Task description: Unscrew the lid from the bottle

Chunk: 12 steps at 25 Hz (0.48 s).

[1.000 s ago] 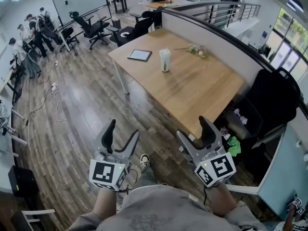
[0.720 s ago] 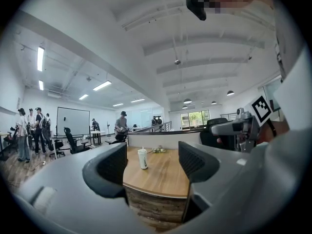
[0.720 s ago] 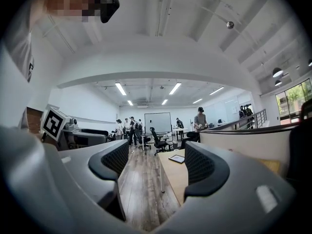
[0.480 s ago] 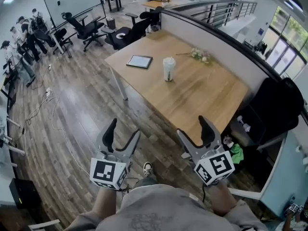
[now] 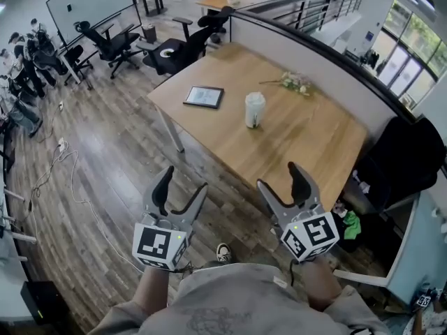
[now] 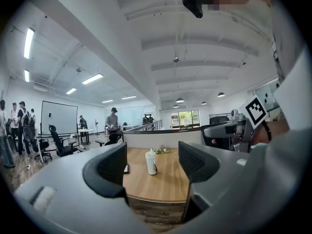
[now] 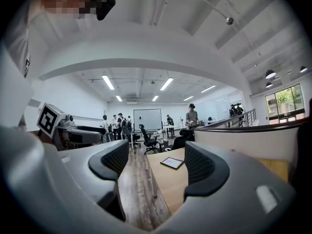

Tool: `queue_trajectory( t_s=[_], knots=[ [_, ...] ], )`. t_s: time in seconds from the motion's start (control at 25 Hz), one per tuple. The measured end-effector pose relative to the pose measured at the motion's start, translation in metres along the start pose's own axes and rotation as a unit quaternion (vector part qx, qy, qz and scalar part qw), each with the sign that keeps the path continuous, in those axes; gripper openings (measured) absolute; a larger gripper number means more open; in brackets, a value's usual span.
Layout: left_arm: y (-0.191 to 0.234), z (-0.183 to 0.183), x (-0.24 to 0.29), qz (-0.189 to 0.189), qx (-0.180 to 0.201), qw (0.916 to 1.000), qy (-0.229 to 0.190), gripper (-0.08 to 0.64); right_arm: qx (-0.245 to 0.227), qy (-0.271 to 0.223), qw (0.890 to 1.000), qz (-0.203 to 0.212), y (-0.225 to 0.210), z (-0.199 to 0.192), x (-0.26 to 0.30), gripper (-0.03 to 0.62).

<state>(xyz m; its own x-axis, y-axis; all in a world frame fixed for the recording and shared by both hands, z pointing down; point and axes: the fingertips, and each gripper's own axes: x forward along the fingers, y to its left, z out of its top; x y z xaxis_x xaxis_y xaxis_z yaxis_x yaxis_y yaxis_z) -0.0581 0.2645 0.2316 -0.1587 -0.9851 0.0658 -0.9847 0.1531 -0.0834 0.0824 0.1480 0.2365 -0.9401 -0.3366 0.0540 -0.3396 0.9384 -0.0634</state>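
Drawn nearer to the table [image 5: 307, 142] than a second ago: in the head view, now lower and closer to centre frame, and with it the bottle [image 5: 255, 110] standing on top. Upright, whitish, lid on, with something dark low on one side, a label perhaps, too small to tell. Alone at mid-table, just above centre frame, well apart from both grippers. To its left, near the table's left edge, a tablet [image 5: 204, 97] lying flat. To its upper right, beside the grey partition [image 5: 314, 53], a small sprig of flowers [image 5: 295, 84].

Left gripper [image 5: 183, 187] at lower left of centre, over the wood floor [image 5: 98, 180] and short of the table's near edge. Jaws wide apart, nothing held. Along those jaws in the left gripper view, the bottle framed in the gap, far off on the tabletop, untouched. Right gripper [image 5: 281, 180] at lower right of centre, overlapping the table's near edge in the picture. Jaws likewise apart and empty, with the tablet showing far off between them in the right gripper view. Both side by side, marker cubes toward the bottom edge.

At upper left of the frame: office chairs [image 5: 112, 40], a whiteboard [image 5: 91, 2] and a group of people [image 5: 21, 54] standing.
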Motion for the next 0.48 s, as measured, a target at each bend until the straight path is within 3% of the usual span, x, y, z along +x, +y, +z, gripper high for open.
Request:
queue_trajectory(
  t_s=[0.48],
  knots=[
    [0.041,-0.022,0.07,-0.036,-0.004,0.9992,0.017,0.33,0.008,0.025,0.999,-0.041,-0.039,-0.017,0.058,0.35]
  ],
)
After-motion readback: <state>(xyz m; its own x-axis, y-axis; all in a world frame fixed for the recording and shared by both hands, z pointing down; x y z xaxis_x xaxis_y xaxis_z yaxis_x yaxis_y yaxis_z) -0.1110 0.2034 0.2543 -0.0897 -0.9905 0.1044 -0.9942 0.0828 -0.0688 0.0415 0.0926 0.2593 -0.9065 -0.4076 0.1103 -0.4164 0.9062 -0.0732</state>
